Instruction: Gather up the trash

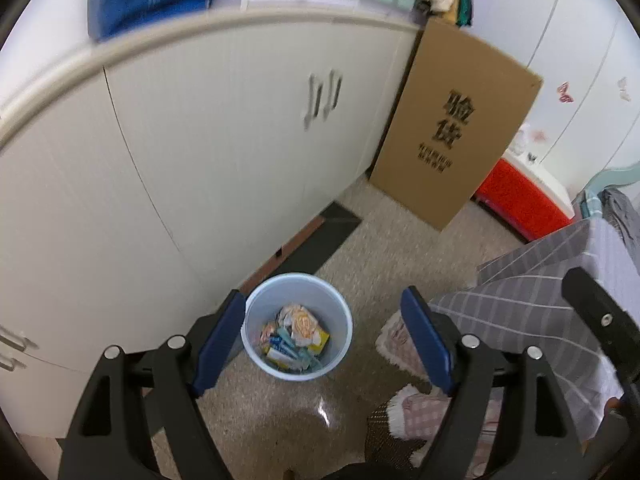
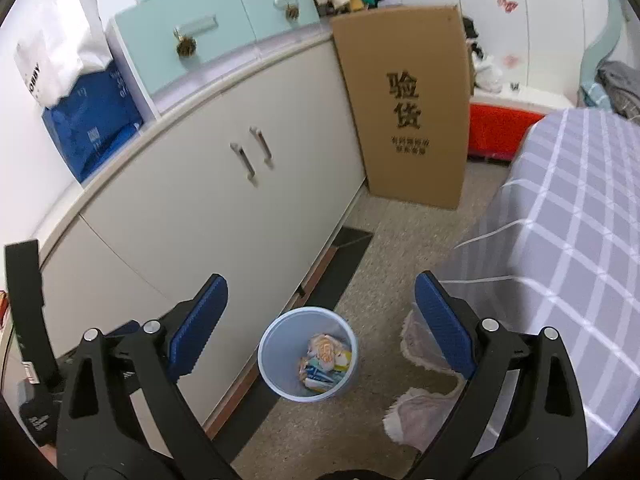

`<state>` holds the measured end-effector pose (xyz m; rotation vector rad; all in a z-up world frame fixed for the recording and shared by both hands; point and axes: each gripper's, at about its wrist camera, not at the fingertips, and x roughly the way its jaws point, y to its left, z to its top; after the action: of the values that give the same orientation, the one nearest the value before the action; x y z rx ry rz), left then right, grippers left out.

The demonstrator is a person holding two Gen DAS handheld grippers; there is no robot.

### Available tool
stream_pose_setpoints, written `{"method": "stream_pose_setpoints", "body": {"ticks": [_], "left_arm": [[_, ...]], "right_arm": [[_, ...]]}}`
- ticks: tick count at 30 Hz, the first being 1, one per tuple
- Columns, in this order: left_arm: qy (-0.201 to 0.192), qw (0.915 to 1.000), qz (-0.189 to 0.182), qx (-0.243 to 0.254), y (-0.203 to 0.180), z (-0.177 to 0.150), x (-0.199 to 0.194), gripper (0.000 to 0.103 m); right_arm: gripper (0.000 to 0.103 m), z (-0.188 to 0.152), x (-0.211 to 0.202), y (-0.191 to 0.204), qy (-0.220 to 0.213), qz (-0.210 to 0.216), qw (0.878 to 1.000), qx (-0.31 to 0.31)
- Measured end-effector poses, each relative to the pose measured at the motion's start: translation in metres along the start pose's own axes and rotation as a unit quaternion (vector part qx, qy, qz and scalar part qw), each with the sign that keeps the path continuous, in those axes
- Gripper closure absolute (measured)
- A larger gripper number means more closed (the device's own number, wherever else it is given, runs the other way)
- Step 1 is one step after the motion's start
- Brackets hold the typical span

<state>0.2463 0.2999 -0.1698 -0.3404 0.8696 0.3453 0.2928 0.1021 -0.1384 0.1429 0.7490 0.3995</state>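
A pale blue trash bin [image 1: 256, 344] stands on the speckled floor beside the white cabinet. It holds crumpled wrappers [image 1: 298, 330] in white, orange, yellow and blue. The bin also shows in the right wrist view [image 2: 276, 376] with the same wrappers [image 2: 325, 356] inside. My left gripper [image 1: 328, 336] is open and empty, high above the bin. My right gripper [image 2: 320, 320] is open and empty, also above the bin. Part of the other gripper shows at the edge of each view.
A white cabinet [image 2: 200, 220] runs along the left. A tall cardboard box [image 2: 408, 108] leans at its far end, with a red bin [image 2: 500, 128] behind. A bed with a grey checked cover [image 2: 568, 220] is on the right. Pink slippers [image 2: 424, 412] lie by the bed.
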Motion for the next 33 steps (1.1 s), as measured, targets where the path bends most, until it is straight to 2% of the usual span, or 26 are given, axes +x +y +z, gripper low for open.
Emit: {"method": "stream_pose_setpoints", "body": {"ticks": [5,12,16,19,21,27,33], "left_arm": [[-0.059,0.9979,-0.01,0.026,-0.03,-0.007,-0.063,0.02],[-0.135,0.9876,-0.033,0.074,-0.08,-0.03,-0.149,0.014],[-0.175,0.9785,-0.054,0.094,-0.106,-0.05,-0.199,0.011],[-0.204,0.972,-0.048,0.106,-0.121,-0.068,-0.229,0.009],[-0.213,0.9673,-0.071,0.117,-0.13,-0.081,-0.25,0.009],[-0.253,0.9536,-0.088,0.138,-0.146,-0.116,-0.302,0.006],[-0.276,0.9381,-0.127,0.166,-0.159,-0.146,-0.335,0.005]], "right_arm": [[0.01,0.004,-0.06,-0.012,-0.036,-0.01,0.999,-0.009],[0.008,-0.002,-0.154,-0.043,-0.092,-0.041,0.995,-0.006],[0.007,-0.012,-0.212,-0.058,-0.13,-0.071,0.989,-0.012],[0.006,-0.021,-0.248,-0.064,-0.148,-0.095,0.984,-0.026],[0.006,-0.03,-0.275,-0.069,-0.166,-0.112,0.979,-0.029],[0.006,-0.059,-0.335,-0.081,-0.198,-0.143,0.97,-0.02],[0.006,-0.089,-0.381,-0.086,-0.235,-0.172,0.956,-0.011]]}}
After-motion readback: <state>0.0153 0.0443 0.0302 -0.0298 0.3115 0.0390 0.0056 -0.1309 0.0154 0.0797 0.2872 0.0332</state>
